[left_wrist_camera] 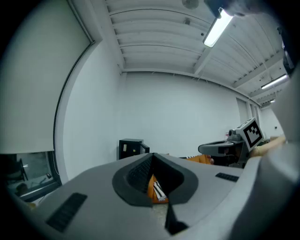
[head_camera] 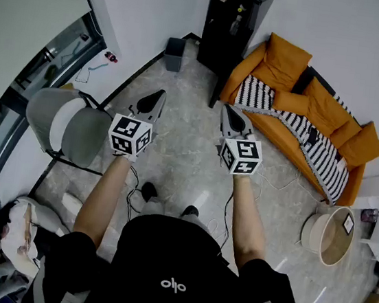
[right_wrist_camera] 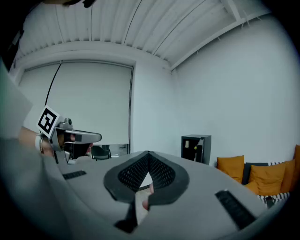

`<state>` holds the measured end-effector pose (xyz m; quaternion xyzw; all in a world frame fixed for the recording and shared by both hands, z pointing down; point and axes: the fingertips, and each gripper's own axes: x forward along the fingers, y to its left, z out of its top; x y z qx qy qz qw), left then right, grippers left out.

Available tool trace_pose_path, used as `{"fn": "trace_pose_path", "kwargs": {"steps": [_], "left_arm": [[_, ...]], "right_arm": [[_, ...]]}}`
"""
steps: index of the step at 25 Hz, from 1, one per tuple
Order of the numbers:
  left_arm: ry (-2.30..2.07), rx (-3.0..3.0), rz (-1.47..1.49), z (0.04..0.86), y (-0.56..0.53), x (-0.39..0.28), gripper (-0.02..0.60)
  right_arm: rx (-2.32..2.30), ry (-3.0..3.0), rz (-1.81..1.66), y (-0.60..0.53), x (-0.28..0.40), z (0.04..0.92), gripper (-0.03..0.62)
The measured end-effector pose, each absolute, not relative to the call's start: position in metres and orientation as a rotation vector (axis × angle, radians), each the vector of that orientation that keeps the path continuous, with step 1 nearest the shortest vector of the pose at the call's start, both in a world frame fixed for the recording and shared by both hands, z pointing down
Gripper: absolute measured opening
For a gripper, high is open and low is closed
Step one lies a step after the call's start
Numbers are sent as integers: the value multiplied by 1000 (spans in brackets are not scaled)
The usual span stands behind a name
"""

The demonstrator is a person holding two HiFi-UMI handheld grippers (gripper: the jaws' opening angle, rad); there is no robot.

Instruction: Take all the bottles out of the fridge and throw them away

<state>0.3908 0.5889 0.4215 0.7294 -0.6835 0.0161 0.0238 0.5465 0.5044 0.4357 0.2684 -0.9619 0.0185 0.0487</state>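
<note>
The room is evenly bright under white ceiling tubes; the one at 1 o'clock in the left gripper view glares, blown out. Shadows on the pale floor are faint and soft. Both gripper views bulge like fisheyes, walls curving, corners black. The left gripper and right gripper lie dim and blurred near their lenses. The head view is sharp, its 4 edges bent.
</note>
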Motion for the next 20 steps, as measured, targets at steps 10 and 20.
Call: {"fn": "trace_pose_path", "kwargs": {"steps": [10,20], "left_arm": [[-2077,2311,74,422,565,338,2],[-2019,2348,89,434,547,262,2]], "right_arm": [[818,-2910,48,489,487,440,2],[876,-2881,61,477,411,457,2]]}}
